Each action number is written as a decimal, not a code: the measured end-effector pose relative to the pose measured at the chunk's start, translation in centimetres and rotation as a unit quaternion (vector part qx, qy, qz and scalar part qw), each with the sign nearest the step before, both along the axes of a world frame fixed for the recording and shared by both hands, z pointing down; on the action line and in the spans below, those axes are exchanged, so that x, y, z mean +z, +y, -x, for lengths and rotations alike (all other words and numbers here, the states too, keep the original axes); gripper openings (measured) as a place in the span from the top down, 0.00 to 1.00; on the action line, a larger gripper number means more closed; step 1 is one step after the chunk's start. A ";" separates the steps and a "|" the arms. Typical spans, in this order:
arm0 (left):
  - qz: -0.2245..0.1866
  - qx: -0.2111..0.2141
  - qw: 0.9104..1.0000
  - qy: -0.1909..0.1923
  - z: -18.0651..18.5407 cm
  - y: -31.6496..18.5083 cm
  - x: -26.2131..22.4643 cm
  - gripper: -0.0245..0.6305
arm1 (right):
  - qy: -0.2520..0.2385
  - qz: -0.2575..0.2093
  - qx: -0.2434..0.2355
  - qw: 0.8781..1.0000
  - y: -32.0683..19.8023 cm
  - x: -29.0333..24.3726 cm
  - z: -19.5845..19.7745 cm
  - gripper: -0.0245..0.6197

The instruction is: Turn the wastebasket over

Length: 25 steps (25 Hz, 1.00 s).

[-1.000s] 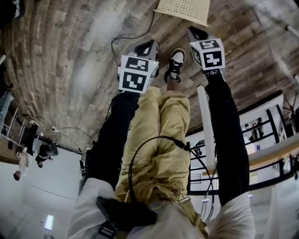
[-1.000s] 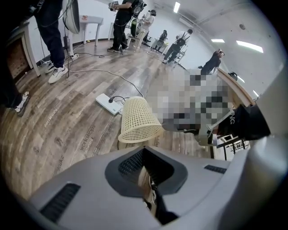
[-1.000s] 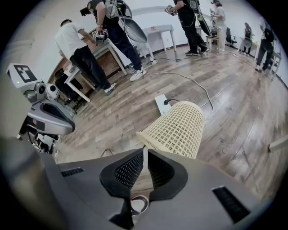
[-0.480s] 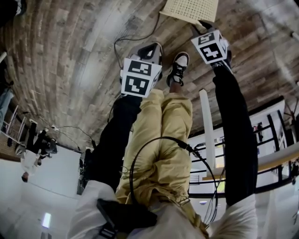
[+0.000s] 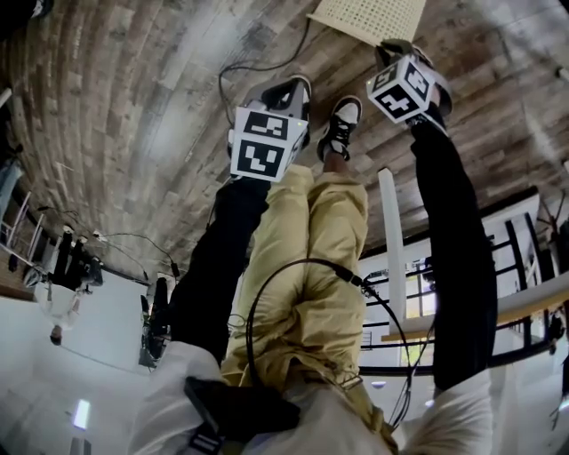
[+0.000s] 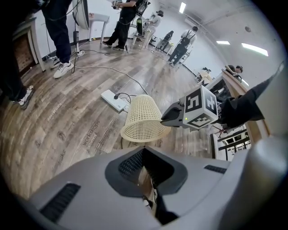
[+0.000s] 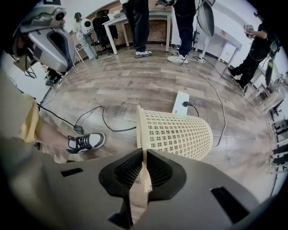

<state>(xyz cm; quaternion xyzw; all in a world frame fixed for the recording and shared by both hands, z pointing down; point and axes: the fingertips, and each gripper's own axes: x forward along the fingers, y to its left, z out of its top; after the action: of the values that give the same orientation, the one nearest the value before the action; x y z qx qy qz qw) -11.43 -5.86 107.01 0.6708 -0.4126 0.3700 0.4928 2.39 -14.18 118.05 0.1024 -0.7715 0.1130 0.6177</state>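
The cream mesh wastebasket (image 5: 369,18) is off upright on the wood floor, its open rim toward me and its base pointing away in the right gripper view. My right gripper (image 5: 393,49) points steeply down at the rim. Its jaws are closing, and the thin rim edge (image 7: 143,148) runs between them with the pads against it. In the left gripper view the basket (image 6: 141,121) leans mouth-down with the right gripper (image 6: 166,120) at its lower edge. My left gripper (image 5: 289,89) hangs to the left of the basket, apart from it, jaws together with nothing in them.
A white power strip (image 7: 181,102) with cables lies just behind the basket. My sneaker (image 5: 340,124) stands between the two grippers. A white rack (image 5: 498,267) is at the right. Several people stand around tables (image 7: 135,18) farther off.
The right gripper has rolled about its own axis and sunk toward the basket's rim. The left gripper has stayed where it was.
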 end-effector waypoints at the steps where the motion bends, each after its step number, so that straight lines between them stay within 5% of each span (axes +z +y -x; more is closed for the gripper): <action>1: 0.000 0.001 1.000 0.000 -0.1 -0.1 -0.3 0.97 | -0.006 0.006 0.003 1.000 0.3 -0.5 0.4 0.89; 7: -0.013 0.005 1.000 0.005 -1.1 -1.7 -2.9 0.97 | -0.079 0.109 0.079 0.988 1.3 -4.5 2.5 0.89; 13: -0.021 0.007 1.000 0.010 -2.5 -2.5 -4.1 0.97 | -0.180 0.253 0.153 0.938 2.8 -7.1 2.9 0.89; 18: -0.016 0.010 1.000 0.010 -2.7 -2.1 -3.2 0.97 | -0.152 0.234 0.194 0.941 1.4 -4.1 0.1 0.89; 25: -0.002 0.011 1.000 0.007 -2.8 -0.3 -2.6 0.97 | -0.047 0.112 0.253 0.960 -2.1 -1.4 -5.5 0.89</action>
<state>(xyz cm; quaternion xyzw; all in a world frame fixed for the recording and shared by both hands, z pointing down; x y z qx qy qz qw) -8.66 -6.20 104.37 0.6791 -0.4021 0.3697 0.4904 7.88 -16.33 116.67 0.2190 -0.7307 0.3563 0.5396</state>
